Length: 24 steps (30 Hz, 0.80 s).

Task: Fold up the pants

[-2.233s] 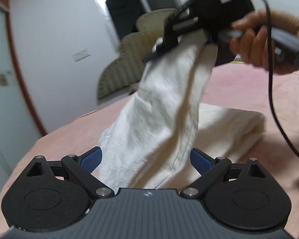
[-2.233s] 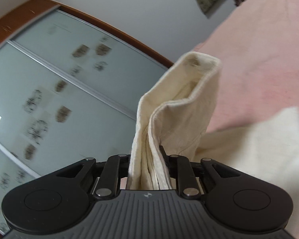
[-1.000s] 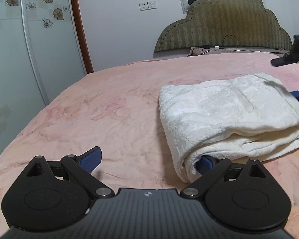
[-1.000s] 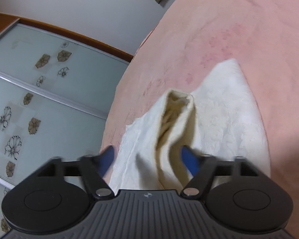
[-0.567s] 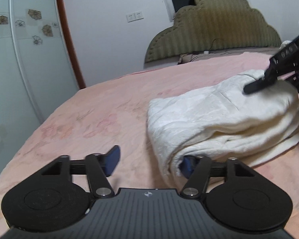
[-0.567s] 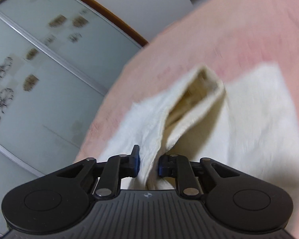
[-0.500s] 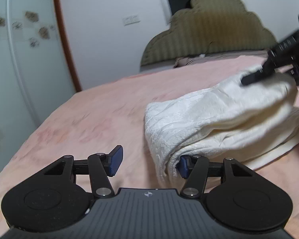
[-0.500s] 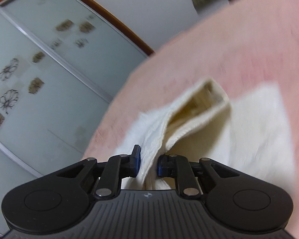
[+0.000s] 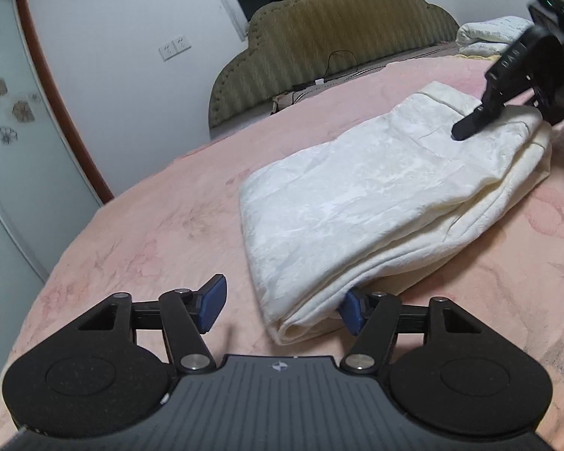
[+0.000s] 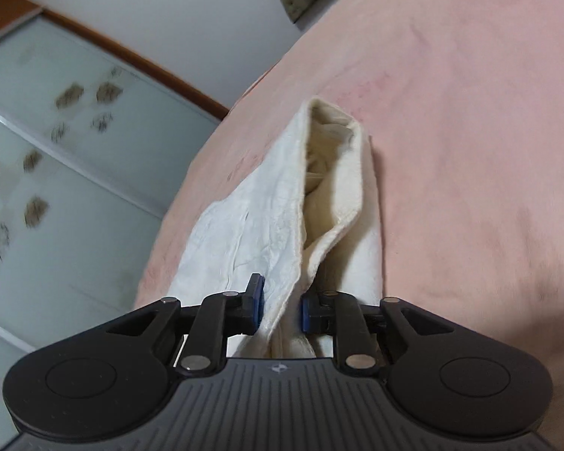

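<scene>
The pants [image 9: 376, 203] lie on the pink bed [image 9: 150, 233] as a thick cream bundle, folded over on itself, with its near corner just in front of the left gripper [image 9: 280, 302].

The left gripper stands wide, its blue pads astride that near corner. The right-hand pad touches or tucks under the bundle's lower edge, and the left-hand pad is clear of the cloth over bare blanket. It holds nothing.

The right gripper [image 10: 280, 310] is narrow, its pads close on either side of an edge of several layers at the far end of the bundle. A sliver of gap shows on each side of the cloth, so I cannot tell whether it pinches or merely brackets the edge. From the left wrist view its finger rests on top of the far end [image 9: 481, 120], by the headboard [image 9: 334, 34].

Judgement: the fold itself looks laid down, and the step in hand is settling and squaring the bundle. The far edge gapes in the right wrist view, with an inner layer standing open. The next move calls for pressing or tugging that edge flat, without dragging the top layer off the ones under it. The left gripper could pin the near corner as an anchor.

Writing: pale lettering shows on the right gripper's finger in the left wrist view, too small to read. A small logo [image 9: 280, 366] sits on each gripper body, without legible text.
</scene>
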Motion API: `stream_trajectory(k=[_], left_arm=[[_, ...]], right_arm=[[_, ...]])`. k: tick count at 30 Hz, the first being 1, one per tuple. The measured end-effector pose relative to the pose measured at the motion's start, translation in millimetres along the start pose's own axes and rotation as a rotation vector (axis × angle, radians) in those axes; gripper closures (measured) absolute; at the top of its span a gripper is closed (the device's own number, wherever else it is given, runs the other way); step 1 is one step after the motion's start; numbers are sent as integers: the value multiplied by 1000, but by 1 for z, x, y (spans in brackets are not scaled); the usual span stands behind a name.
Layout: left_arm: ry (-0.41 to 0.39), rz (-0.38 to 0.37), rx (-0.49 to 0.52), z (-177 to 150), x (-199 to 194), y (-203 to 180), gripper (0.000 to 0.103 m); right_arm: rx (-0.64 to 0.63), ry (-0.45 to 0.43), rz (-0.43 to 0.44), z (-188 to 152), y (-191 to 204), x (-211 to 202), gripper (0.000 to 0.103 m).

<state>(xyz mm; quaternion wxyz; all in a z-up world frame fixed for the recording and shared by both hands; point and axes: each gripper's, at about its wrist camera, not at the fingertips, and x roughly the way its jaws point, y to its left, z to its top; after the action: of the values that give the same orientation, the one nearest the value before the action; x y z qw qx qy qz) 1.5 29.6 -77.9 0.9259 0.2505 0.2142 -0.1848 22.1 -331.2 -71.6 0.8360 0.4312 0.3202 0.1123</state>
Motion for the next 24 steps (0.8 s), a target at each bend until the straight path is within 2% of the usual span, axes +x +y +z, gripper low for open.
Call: stream_trajectory(k=[5, 8, 10, 12, 13, 16, 18, 22, 24], left_arm=[[23, -7, -28, -5, 0, 7, 38], [19, -31, -43, -5, -11, 17, 38], [22, -50, -62, -4, -17, 24, 38], [12, -64, -81, -4, -26, 31, 37], [5, -53, -84, -4, -30, 34, 36], [-17, 9, -100, 4, -39, 43, 31], [-38, 15, -156, 13, -40, 52, 30], [-38, -29, -260, 37, -25, 61, 26], [-20, -58, -278, 48, -11, 57, 25]], right_arm=[[-14, 4, -11, 0, -3, -10, 78], [-53, -34, -53, 3, 2, -29, 72], [-158, -97, -163, 2, 19, -46, 69], [-334, -150, -281, -4, 48, -56, 69], [-405, -160, -297, -8, 62, -57, 69], [-562, -116, -252, -22, 98, -44, 69], [-629, -55, -232, -32, 111, -27, 69], [-646, 35, -294, -44, 102, 5, 69], [-616, 34, -292, -44, 98, 6, 69]])
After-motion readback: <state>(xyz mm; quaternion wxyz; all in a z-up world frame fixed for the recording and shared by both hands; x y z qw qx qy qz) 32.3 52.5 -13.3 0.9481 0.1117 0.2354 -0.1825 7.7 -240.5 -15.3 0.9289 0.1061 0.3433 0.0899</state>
